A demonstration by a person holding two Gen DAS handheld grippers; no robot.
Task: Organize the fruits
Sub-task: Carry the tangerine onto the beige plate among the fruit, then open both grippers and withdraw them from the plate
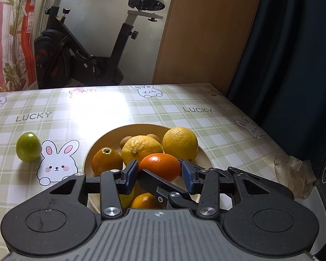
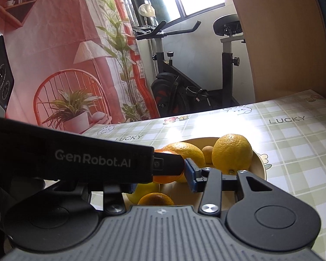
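My left gripper [image 1: 160, 174] has its blue pads on both sides of an orange tangerine [image 1: 160, 166], held just above a cream bowl [image 1: 110, 134]. In the bowl lie two lemons [image 1: 141, 150], more tangerines [image 1: 106, 161] and small brown fruits [image 1: 125, 142]. A green lime [image 1: 28, 146] sits on the table left of the bowl. In the right wrist view the left gripper's body [image 2: 76, 158] crosses in front and hides the left finger of my right gripper [image 2: 160, 176]. Its right pad [image 2: 190, 174] stands beside the same tangerine [image 2: 163, 178]. A black finger [image 1: 158, 184] crosses under the tangerine.
The checked tablecloth [image 1: 206, 119] carries a crumpled clear plastic wrap [image 1: 293, 169] near its right edge. Beyond the far edge stand an exercise bike [image 1: 80, 50], a wooden panel [image 1: 206, 32] and a dark curtain [image 1: 293, 43].
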